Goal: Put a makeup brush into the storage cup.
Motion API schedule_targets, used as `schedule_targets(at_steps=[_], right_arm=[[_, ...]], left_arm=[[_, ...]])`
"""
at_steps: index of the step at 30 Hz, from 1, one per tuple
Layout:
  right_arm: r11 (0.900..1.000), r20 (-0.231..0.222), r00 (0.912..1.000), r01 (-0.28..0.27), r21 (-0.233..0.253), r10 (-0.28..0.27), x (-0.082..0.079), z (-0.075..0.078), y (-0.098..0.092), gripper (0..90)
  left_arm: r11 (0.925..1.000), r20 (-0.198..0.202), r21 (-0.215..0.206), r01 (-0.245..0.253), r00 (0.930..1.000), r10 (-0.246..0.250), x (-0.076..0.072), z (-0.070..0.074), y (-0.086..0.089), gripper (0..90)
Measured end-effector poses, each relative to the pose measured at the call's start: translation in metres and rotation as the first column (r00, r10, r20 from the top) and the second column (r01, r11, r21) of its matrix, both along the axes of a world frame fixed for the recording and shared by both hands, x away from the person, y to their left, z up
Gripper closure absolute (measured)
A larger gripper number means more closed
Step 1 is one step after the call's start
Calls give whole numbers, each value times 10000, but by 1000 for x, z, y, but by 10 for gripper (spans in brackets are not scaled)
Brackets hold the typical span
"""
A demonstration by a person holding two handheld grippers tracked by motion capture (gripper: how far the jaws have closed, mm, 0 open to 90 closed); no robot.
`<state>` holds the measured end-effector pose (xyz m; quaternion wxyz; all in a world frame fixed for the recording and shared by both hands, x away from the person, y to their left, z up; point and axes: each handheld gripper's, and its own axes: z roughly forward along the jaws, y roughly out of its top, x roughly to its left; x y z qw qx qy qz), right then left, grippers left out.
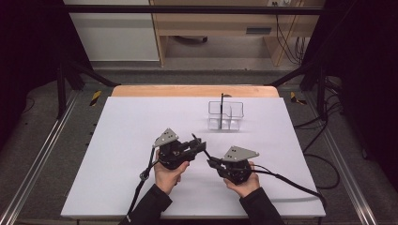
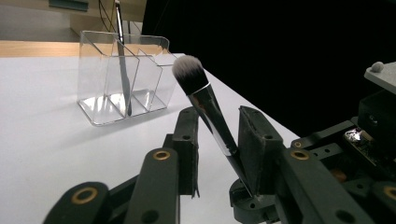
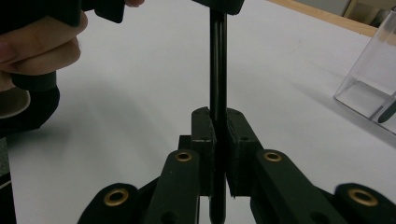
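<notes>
In the high view, both grippers hover over the white table, near its front edge: the left gripper points right, the right gripper points left, and their tips almost meet. Further back stands a clear organizer with a dark stick upright in it. In the left gripper view, a makeup brush rises tilted between the jaws, its shaft against the right pad while the left pad stands off (so the jaws are open, not clamping it); its grey-white tuft points toward the organizer. In the right gripper view, the right gripper has its jaws pressed tight on the brush's black handle, which runs upright above them.
</notes>
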<state>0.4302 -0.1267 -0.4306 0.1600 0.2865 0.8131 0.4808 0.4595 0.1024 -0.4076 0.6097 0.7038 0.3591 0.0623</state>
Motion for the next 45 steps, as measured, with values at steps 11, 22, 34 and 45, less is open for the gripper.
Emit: schedule_targets(at_steps=[11, 22, 34, 45], right_arm=[[10000, 40, 10000, -1, 78, 1, 0, 0, 1, 840], [10000, 87, 10000, -41, 74, 40, 0, -2, 2, 839], [9999, 100, 9999, -94, 89, 93, -1, -1, 3, 820], [9990, 430, 9987, 274, 365, -290, -2, 4, 4, 469]], left_arm=[[9995, -8, -319, 4, 10000, -4, -3, 1, -1, 756], [9982, 117, -550, 222, 9997, -216, -7, 3, -4, 799], [9979, 357, -476, 434, 9985, -418, -13, 7, -8, 830], [9998, 608, 178, 96, 9981, -107, -14, 7, -9, 830]])
